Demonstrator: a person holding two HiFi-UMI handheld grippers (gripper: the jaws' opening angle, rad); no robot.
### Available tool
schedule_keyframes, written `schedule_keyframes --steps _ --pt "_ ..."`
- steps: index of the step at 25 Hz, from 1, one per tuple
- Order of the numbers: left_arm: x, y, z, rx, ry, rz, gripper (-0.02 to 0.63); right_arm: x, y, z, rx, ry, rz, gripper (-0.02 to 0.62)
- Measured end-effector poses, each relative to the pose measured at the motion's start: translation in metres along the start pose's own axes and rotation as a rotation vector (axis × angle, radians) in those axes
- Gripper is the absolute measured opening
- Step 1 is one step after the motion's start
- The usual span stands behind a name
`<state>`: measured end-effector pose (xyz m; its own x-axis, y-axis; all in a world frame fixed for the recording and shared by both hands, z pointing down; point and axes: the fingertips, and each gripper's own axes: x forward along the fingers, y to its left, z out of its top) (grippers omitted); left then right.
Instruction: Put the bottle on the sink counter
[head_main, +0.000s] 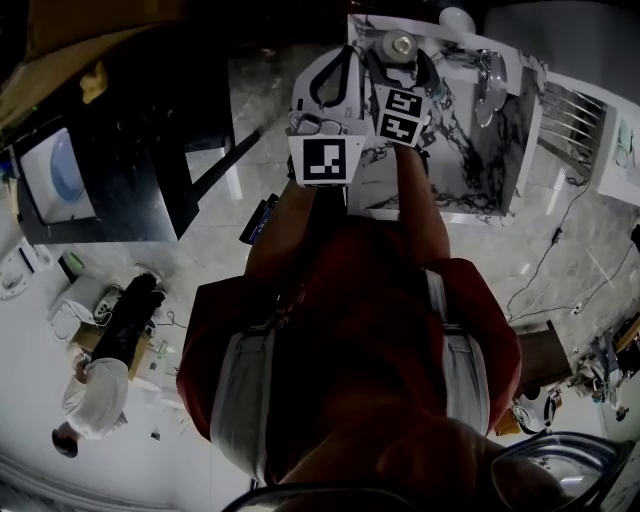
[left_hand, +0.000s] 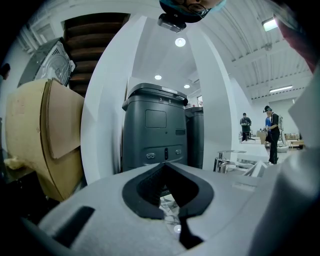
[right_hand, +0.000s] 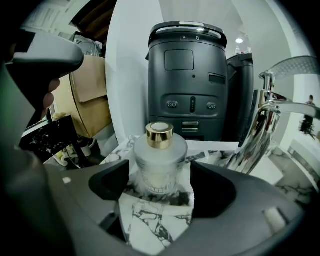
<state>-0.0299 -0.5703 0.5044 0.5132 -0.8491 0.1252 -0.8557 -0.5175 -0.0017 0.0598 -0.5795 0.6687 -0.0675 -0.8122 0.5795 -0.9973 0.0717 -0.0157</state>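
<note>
A frosted glass bottle (right_hand: 160, 155) with a gold cap stands upright on the marble sink counter (right_hand: 150, 220). My right gripper (right_hand: 161, 175) is open around it, one jaw on each side, and a thin gap shows between each pad and the glass. From the head view, the bottle's cap (head_main: 398, 45) sits between the right gripper's jaws (head_main: 398, 58) at the counter's (head_main: 465, 140) near left corner. My left gripper (head_main: 338, 62) hovers just left of it. Its jaws (left_hand: 165, 167) are shut tip to tip, with nothing held.
A chrome faucet (right_hand: 265, 125) rises to the right of the bottle, over the basin (head_main: 487, 75). A dark grey bin (right_hand: 192, 85) stands behind the counter. Cardboard (left_hand: 45, 135) leans at the left. A black table (head_main: 110, 150) and a crouching person (head_main: 95, 380) are on the floor side.
</note>
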Motion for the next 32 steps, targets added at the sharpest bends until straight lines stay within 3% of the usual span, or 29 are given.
schedule_keyframes --steps 15,32 --pt "-0.038 -0.032 0.024 0.016 -0.048 0.024 0.002 -0.051 0.001 -0.004 -0.029 -0.038 0.032 0.387" --pt "-0.08 -0.07 0.048 0.034 -0.056 0.074 0.002 -0.129 -0.007 0.014 -0.059 -0.16 0.088 0.387"
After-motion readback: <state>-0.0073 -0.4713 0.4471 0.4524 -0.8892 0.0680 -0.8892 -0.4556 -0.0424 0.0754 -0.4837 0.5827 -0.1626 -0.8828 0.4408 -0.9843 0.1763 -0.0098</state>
